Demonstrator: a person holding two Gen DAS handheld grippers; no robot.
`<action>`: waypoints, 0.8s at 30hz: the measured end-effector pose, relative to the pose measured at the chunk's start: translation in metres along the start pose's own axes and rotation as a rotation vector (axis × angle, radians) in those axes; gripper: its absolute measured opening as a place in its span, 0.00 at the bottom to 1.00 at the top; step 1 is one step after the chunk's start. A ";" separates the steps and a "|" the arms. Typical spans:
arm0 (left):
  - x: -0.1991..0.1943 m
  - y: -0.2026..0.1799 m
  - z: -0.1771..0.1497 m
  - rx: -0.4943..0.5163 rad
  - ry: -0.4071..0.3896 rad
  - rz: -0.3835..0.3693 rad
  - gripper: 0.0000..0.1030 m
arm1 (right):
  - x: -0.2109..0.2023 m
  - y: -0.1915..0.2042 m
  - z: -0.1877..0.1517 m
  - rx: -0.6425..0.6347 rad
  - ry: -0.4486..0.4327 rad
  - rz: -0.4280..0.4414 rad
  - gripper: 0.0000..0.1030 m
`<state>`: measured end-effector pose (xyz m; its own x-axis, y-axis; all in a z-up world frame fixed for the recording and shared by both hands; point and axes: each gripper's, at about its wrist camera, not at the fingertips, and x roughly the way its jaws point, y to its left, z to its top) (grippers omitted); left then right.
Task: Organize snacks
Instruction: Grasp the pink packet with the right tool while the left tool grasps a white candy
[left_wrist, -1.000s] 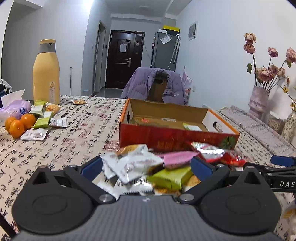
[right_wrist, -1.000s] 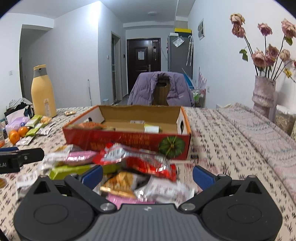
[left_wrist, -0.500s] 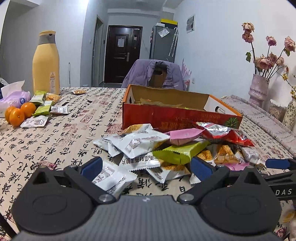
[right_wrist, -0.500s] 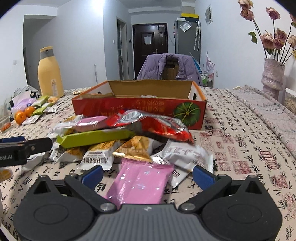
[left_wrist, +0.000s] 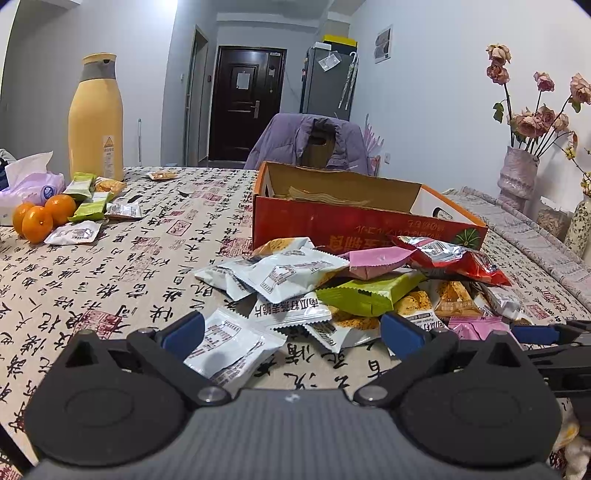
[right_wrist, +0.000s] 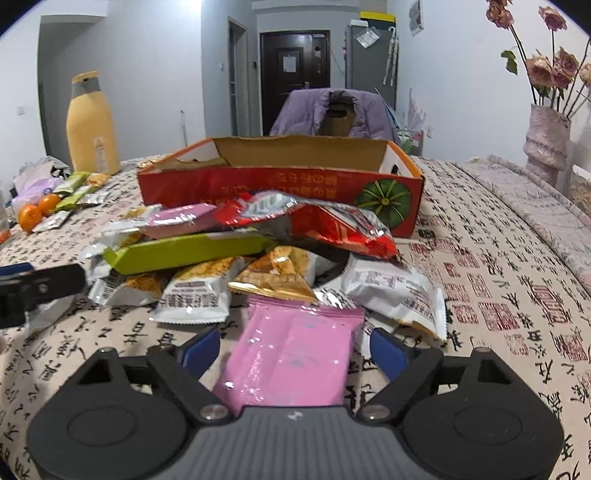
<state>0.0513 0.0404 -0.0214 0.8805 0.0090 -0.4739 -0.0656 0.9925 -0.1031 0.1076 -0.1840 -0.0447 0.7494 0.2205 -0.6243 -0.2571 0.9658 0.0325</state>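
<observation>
Right wrist view: right gripper (right_wrist: 294, 343) stands apart, empty, straddling a pink packet (right_wrist: 291, 354) whose long axis runs toward 12 o'clock, where the red box (right_wrist: 280, 181) sits beyond the snack pile. Left gripper (left_wrist: 291, 326), also apart, has a white packet (left_wrist: 229, 347) by its left finger. Box contents hidden; packets' near ends cut off.

The snack packets (right_wrist: 291, 365) were glossy, crinkled foil and plastic; the box (right_wrist: 280, 181) was matt cardboard; the tablecloth (left_wrist: 110, 280) was printed cloth.

A home dining room: tablecloth-covered table (left_wrist: 110, 266), fridge (left_wrist: 328, 81), entrance door (left_wrist: 243, 107), vase of roses (left_wrist: 517, 177).
</observation>
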 end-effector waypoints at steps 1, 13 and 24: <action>0.000 0.001 0.000 -0.001 0.002 0.000 1.00 | 0.001 -0.001 -0.001 0.001 0.007 0.002 0.80; 0.001 0.014 0.007 0.025 0.040 0.049 1.00 | -0.023 -0.010 -0.003 0.011 -0.073 0.033 0.58; 0.029 0.027 0.005 0.100 0.149 0.095 0.99 | -0.035 -0.031 -0.004 0.068 -0.134 0.031 0.58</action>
<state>0.0773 0.0677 -0.0340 0.7929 0.0923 -0.6024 -0.0916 0.9953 0.0319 0.0872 -0.2225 -0.0265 0.8176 0.2621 -0.5128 -0.2428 0.9643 0.1057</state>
